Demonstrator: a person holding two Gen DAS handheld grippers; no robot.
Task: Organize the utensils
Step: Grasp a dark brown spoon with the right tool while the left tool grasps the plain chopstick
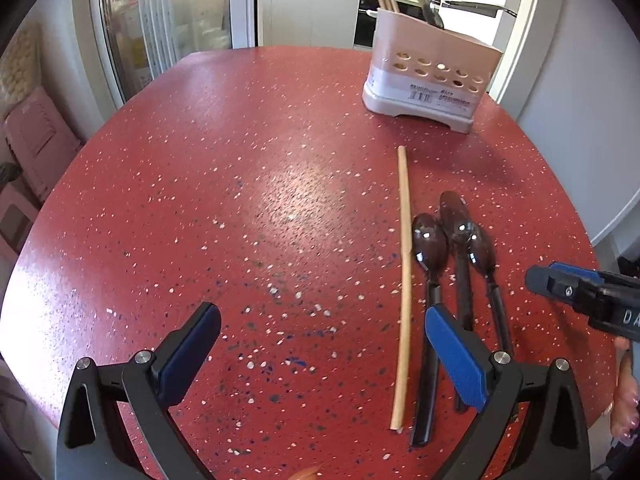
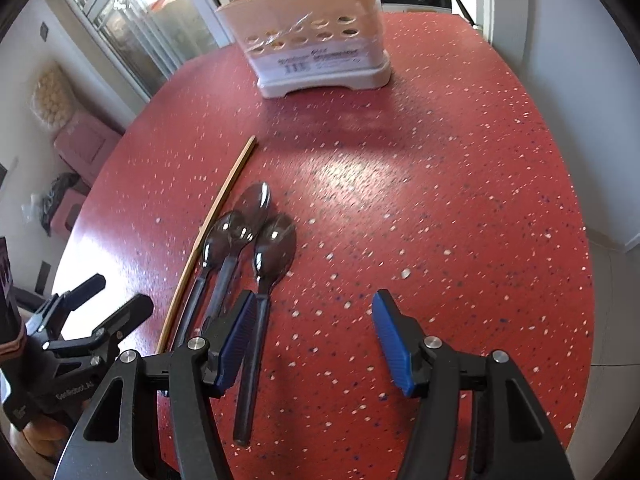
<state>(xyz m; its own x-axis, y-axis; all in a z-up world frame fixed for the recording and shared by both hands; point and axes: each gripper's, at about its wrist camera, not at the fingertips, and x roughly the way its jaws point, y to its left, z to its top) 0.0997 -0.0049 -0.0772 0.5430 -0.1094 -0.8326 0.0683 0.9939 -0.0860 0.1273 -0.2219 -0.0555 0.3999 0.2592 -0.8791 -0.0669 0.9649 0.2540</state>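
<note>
The utensil holder's (image 2: 316, 40) top is cut off by the right wrist view's upper edge (contents mostly unseen); its label print (image 1: 436, 96) is too small to read.

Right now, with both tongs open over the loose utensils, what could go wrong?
1. The three dark spoons lie bunched and overlapping, so the right tongs may pinch two or knock the others.
2. The lone chopstick lies flat on the red table; the left tongs could slip off it.
</note>
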